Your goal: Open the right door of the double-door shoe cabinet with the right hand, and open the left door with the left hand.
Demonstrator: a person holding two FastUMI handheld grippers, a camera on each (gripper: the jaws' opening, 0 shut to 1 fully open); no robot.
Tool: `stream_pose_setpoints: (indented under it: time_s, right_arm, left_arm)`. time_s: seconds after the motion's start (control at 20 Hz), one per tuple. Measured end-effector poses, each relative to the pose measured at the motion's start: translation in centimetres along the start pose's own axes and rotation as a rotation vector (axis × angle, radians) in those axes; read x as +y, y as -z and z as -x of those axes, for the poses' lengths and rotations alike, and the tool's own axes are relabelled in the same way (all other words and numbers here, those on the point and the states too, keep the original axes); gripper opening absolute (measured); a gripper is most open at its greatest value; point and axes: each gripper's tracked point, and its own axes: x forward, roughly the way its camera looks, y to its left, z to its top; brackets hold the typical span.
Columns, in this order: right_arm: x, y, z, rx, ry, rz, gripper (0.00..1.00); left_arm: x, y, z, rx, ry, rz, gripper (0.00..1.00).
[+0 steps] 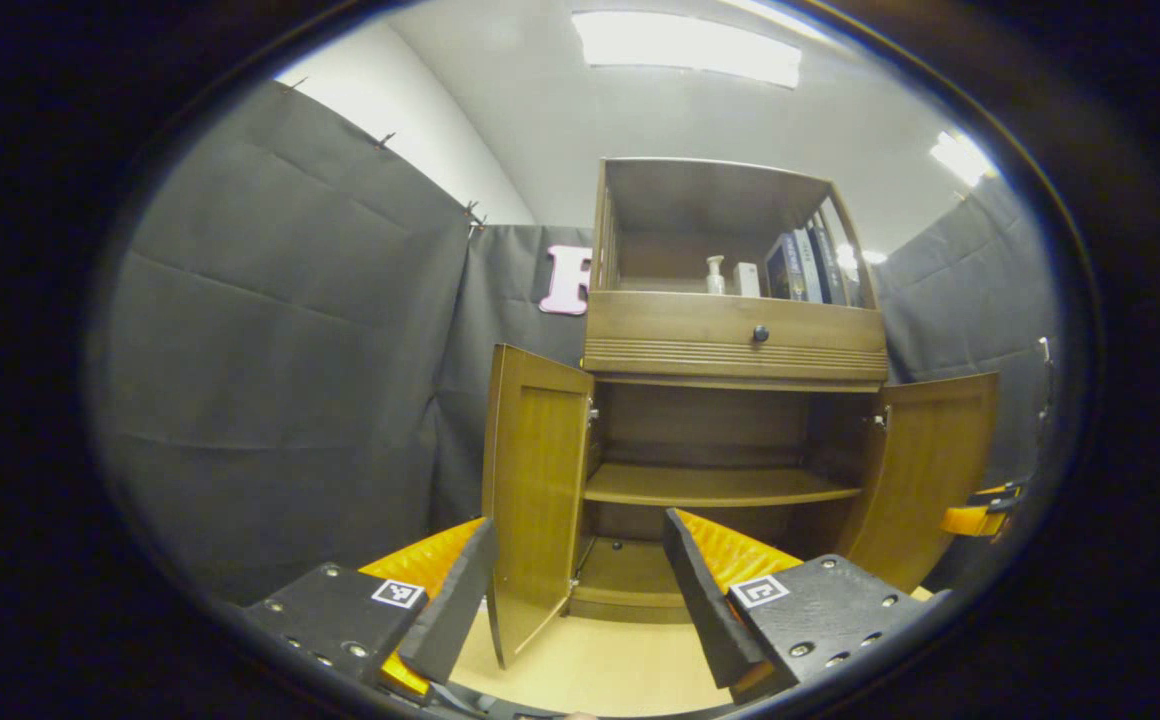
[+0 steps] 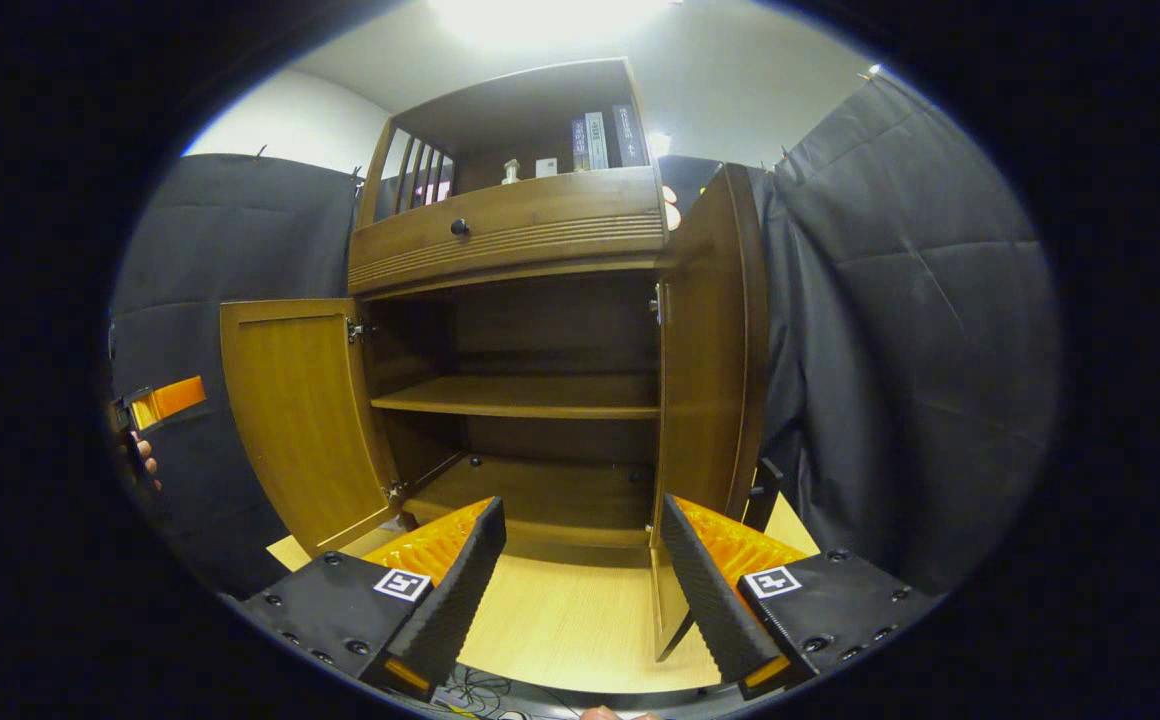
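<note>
cabinet: the double-door shoe cabinet point(image 1: 735, 400) stands at the far side against the booth cloth, with a drawer and an open top shelf holding books and a small bottle.

left door: left door point(image 1: 532, 490) is swung well out toward the near side, edge-on in the left gripper view, so it looks fully done to me.

right door: right door point(image 2: 710, 350) is also swung wide, standing almost square to the cabinet front. You can see the inner shelf point(image 2: 520, 397) bare between the two.

floor: pale wood floor point(image 2: 560, 620) in front, nothing on it near the doors.

left claw: left claw point(image 1: 580, 590) is spread wide, holding nothing, with the left door's edge showing in the gap between its fingers, apart from both as far as I can tell.

right claw: right claw point(image 2: 580, 585) is spread wide too, empty, with the right door's lower edge just by its right finger.

how I'd finish: honestly both doors look open, so just back both claws straight away toward the near side, no sideways sweep, so a finger doesn't clip a door edge and swing it shut.
</note>
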Motion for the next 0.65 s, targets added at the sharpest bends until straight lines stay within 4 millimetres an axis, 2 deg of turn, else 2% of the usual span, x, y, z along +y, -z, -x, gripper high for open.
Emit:
stream_pose_setpoints:
  time_s: [0.05,0.3,0.45,0.65]
  right_arm:
    - [-0.4,-0.1,0.4,-0.007,0.005,-0.006,0.98]
    - [-2.2,-0.5,1.0,-0.037,0.061,-0.008,0.98]
    - [-1.8,-0.2,0.5,-0.02,0.084,-0.026,0.98]
    - [-0.3,-1.0,-0.4,-0.032,0.111,-0.023,0.98]
  left_arm:
    - [-0.7,0.1,0.1,0.002,-0.008,0.01,0.93]
    - [-3.2,0.6,0.0,0.017,0.019,-0.016,0.94]
    - [-4.6,1.7,-0.9,0.038,0.074,-0.012,0.94]
    - [-5.7,2.7,-2.6,0.054,0.136,-0.025,0.94]
